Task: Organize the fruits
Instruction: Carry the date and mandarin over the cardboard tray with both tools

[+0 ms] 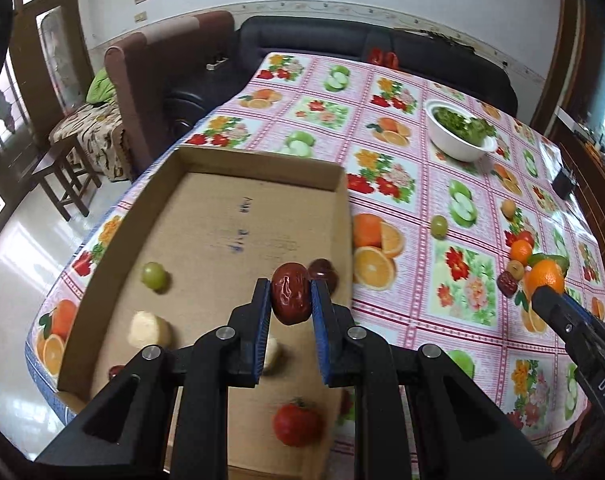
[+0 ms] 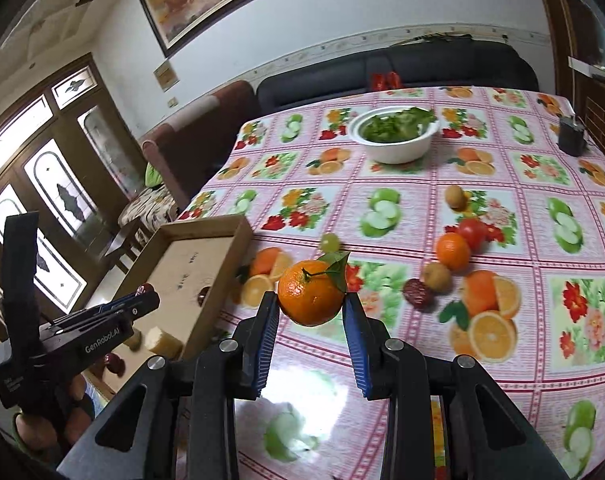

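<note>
A: Fruit held by each tool? Left hand-held gripper [image 1: 291, 295] is clamped on a wrinkled, glossy dark-red date [image 1: 291, 298], poised over the cardboard tray [image 1: 258, 168]. Right hand-held gripper [image 2: 311, 307] is clamped on a leafy-stemmed mandarin [image 2: 311, 298] above the counter [image 2: 502, 184].

B: Counts?

A: Under and around the left hand-held gripper, the tray holds one green grape [image 1: 155, 276], two pale banana pieces [image 1: 149, 330], one tomato [image 1: 297, 424] and a dark-red fruit [image 1: 323, 271] just beyond the date. Ahead and to the right of the right hand-held gripper, loose on the counter: one grape [image 2: 329, 242], one orange [image 2: 453, 251], one tomato [image 2: 473, 232], one date [image 2: 418, 293], two brownish round fruits [image 2: 437, 277]. One white bowl of greens [image 2: 394, 136] stands farther ahead.
</note>
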Demonstrator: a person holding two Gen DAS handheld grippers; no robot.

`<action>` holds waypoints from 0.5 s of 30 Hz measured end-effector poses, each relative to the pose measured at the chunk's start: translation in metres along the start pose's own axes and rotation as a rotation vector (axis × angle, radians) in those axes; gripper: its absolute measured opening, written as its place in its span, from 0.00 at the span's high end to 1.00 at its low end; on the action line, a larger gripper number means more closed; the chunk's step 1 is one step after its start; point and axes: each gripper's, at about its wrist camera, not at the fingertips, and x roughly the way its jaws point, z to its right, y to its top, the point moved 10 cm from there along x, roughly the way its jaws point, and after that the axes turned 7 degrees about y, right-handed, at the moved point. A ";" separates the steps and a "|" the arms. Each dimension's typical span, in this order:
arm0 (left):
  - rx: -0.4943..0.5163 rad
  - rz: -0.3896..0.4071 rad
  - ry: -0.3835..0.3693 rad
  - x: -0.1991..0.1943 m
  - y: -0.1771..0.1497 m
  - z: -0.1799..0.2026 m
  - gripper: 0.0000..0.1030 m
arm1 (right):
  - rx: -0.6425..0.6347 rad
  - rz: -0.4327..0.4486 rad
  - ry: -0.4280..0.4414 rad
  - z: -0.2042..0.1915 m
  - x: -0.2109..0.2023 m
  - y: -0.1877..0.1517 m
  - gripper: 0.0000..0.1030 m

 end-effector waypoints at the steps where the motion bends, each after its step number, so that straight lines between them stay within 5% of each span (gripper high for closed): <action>1: -0.005 -0.001 0.001 0.001 0.000 -0.003 0.83 | -0.004 -0.003 0.003 -0.003 0.002 0.000 0.68; 15: -0.062 -0.017 0.017 0.010 -0.001 -0.037 0.83 | -0.061 -0.039 0.027 -0.037 0.022 -0.003 0.68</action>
